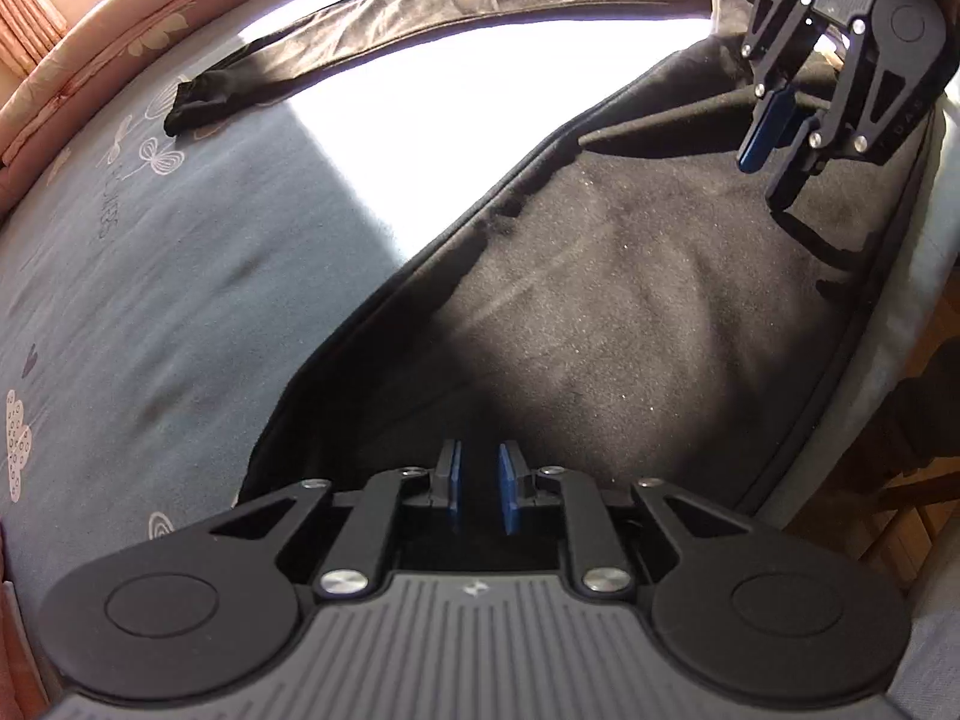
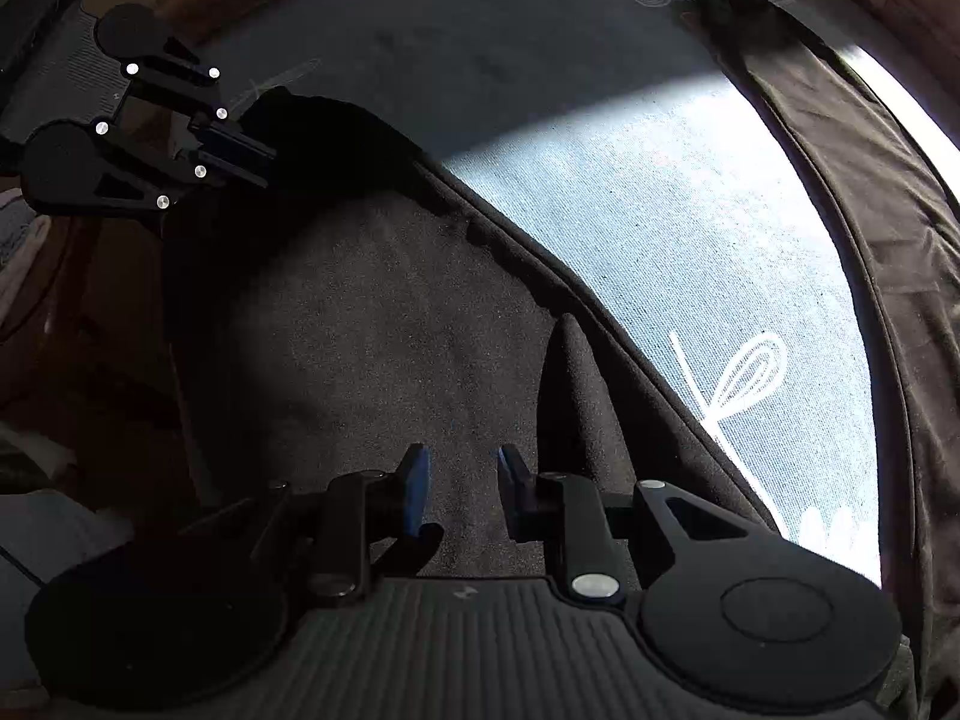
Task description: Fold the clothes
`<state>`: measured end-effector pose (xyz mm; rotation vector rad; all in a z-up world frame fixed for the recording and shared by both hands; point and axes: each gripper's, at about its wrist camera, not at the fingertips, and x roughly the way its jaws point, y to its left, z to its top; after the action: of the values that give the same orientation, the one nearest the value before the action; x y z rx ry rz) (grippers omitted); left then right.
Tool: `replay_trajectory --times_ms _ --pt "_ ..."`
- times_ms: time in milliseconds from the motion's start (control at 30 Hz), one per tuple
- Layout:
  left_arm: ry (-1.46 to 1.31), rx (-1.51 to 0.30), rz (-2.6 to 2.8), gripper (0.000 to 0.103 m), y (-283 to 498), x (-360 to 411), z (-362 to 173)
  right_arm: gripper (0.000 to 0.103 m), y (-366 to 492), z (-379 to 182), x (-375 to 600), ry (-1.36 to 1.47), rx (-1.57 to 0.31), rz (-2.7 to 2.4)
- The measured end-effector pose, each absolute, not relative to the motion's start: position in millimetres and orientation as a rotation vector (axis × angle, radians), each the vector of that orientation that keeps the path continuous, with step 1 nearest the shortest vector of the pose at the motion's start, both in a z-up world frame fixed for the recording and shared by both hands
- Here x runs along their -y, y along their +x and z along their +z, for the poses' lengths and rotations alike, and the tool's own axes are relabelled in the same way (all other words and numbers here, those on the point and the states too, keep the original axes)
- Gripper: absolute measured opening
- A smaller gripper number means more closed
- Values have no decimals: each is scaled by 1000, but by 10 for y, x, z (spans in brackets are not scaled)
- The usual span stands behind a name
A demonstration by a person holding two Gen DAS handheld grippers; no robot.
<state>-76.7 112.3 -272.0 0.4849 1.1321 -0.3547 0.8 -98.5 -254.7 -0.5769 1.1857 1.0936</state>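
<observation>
Currently both grippers are hanging over a dark garment point(image 1: 630, 312) spread on a bed sheet point(image 1: 150, 300) that is blue-grey with white doodle prints. In the left wrist view the garment is filling the centre and lower right of the frame, fuzzy inner side up, with a seamed edge running diagonally from lower left to upper right. One long sleeve point(image 1: 420, 18) is stretching across the top of the frame to the upper left, ending in a cuff on the sheet. A strong sun patch is lying on the sheet between sleeve and body.

Left gripper point(image 1: 478, 495) is sitting at bottom centre, blue pads a little apart, nothing between them, dark fabric below. Right gripper point(image 1: 774, 156) is showing in the upper right of that view, pointing down at the garment, jaws slightly apart, nothing visibly pinched.

In the right wrist view the right gripper point(image 2: 463, 492) is at bottom centre, fingers parted with a clear gap, no cloth between them. A small raised fold point(image 2: 570, 372) of the garment point(image 2: 372, 312) is standing just right of the fingertips. The left gripper point(image 2: 243, 153) is appearing at upper left, near the garment's dark far edge; cannot tell contact there. The sleeve point(image 2: 840, 180) is curving down the right side, and the sunlit sheet point(image 2: 660, 240) is lying between it and the body.
</observation>
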Motion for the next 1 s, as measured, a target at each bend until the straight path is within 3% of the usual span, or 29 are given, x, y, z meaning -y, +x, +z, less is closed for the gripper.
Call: replay_trajectory --times_ms 167,400,700,833,1000 --pt "385 -1264 -234 18 -948 -1354 -2894 29 -302 -2780 1122 -517 -1301 1078" --pt "323 -1415 -103 17 -930 -1560 -2820 34 -269 -2636 1426 -400 -1329 1001" --pt "342 -1197 -300 17 -367 -804 -2366 34 172 -2338 2076 -418 -1225 863" --pt "178 -1114 -441 16 153 -188 -2335 34 383 -2236 2440 -358 -1211 756" --pt "-288 -1094 -566 36 939 375 -2413 35 343 -2261 2719 -257 -1202 683"
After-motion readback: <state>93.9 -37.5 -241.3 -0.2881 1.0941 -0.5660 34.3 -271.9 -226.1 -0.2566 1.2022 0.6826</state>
